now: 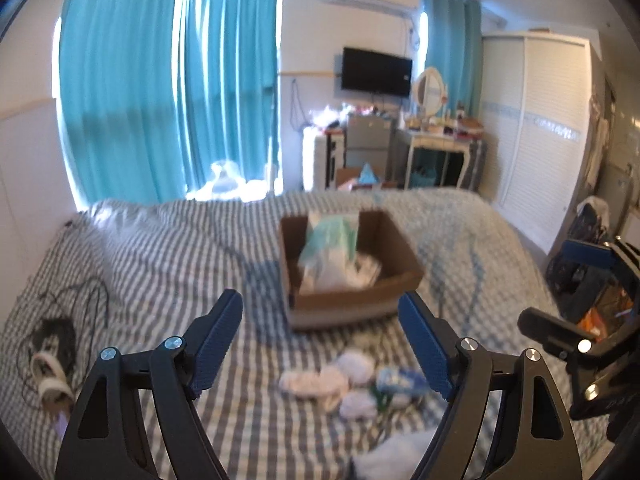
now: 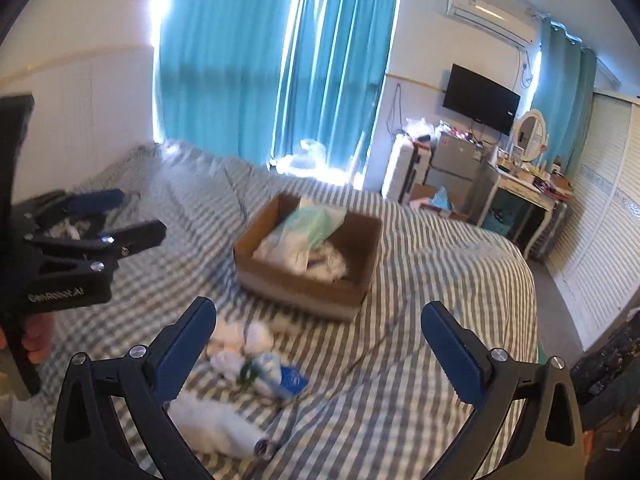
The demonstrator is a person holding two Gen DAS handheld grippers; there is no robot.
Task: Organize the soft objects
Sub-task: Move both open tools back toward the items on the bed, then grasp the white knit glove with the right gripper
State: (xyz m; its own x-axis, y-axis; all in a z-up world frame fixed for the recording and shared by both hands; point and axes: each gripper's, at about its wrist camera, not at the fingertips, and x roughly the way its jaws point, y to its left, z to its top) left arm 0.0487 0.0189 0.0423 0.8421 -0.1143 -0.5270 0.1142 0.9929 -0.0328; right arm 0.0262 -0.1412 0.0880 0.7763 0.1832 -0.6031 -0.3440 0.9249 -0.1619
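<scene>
A bed (image 1: 160, 248) with a grey-and-white striped cover carries everything. Near the middle of the bed sits an open cardboard box (image 1: 352, 300); it holds a pale green-and-white soft package (image 1: 332, 240) that leans upright against the box's far wall, with crumpled white cloth (image 2: 332, 264) lying low beside it toward the box's right side.

On the bed's near side, apart from the box, lies a loose cluster of small white soft items (image 1: 352, 380), with a small blue-and-white packet (image 2: 292, 378) at the cluster's right; its printing is too blurred to read. A larger white fluffy item (image 2: 216, 424) lies nearer still, just beside the cluster. Toward the bed's left edge lie tangled black cables and a white strap (image 1: 52, 364).

The left gripper (image 1: 320, 348) hangs above the cluster, its jaws spread wide with nothing between them. In the right wrist view its body carries white lettering that looks like "GenRobot.AI". The right gripper (image 2: 320, 352) hangs over the bed's near side, its jaws likewise spread wide and holding nothing.
</scene>
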